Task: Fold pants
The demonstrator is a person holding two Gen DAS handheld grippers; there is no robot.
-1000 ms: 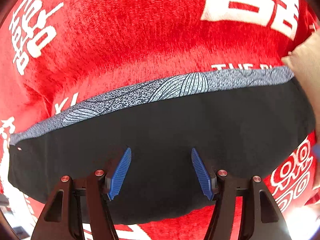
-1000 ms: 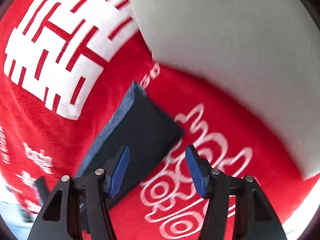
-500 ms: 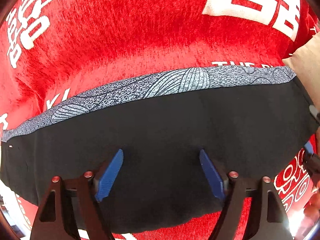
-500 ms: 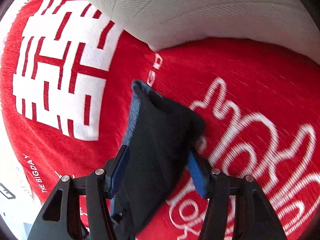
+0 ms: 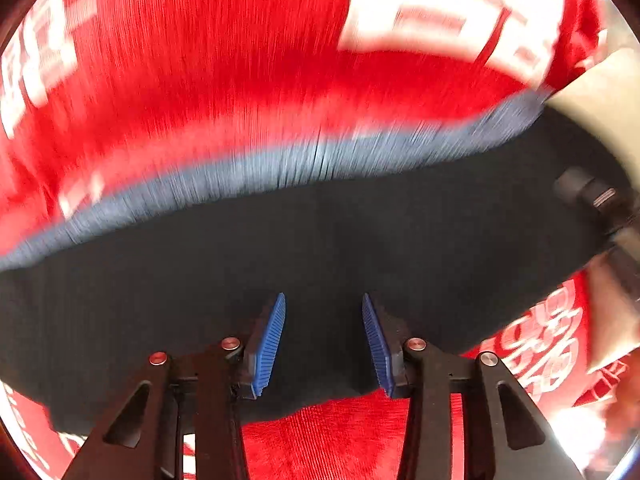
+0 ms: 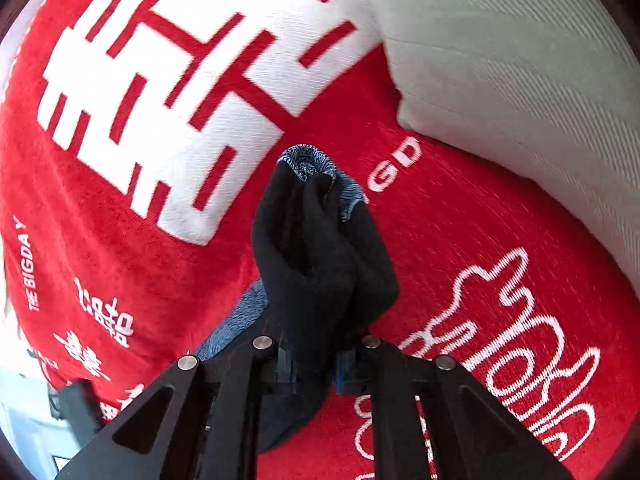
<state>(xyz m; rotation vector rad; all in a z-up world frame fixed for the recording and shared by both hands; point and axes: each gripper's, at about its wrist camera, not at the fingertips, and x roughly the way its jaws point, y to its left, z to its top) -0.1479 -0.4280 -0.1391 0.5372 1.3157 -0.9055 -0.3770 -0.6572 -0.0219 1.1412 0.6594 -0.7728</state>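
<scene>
The jaws of the right gripper [image 6: 316, 372] are pinched on a bunched corner of the black pants [image 6: 316, 256]. The left gripper [image 5: 323, 336] is held over the pants [image 5: 320, 248] with jaws spread, nothing between them. The pants are laid on a red blanket [image 5: 224, 64] beside a pale cushion [image 6: 512, 64].

One pair of black fabric pants with a blue-grey patterned waistband [image 5: 320, 240] is in view. Beneath it lies one red plush blanket with white printed characters [image 6: 120, 200]. One off-white ribbed cushion [image 6: 520, 80] sits on the blanket beyond the pants' end. Two grippers show: the left gripper [image 5: 323, 336] with two blue ribbed fingers [image 5: 267, 344], and the right gripper [image 6: 314, 368].
</scene>
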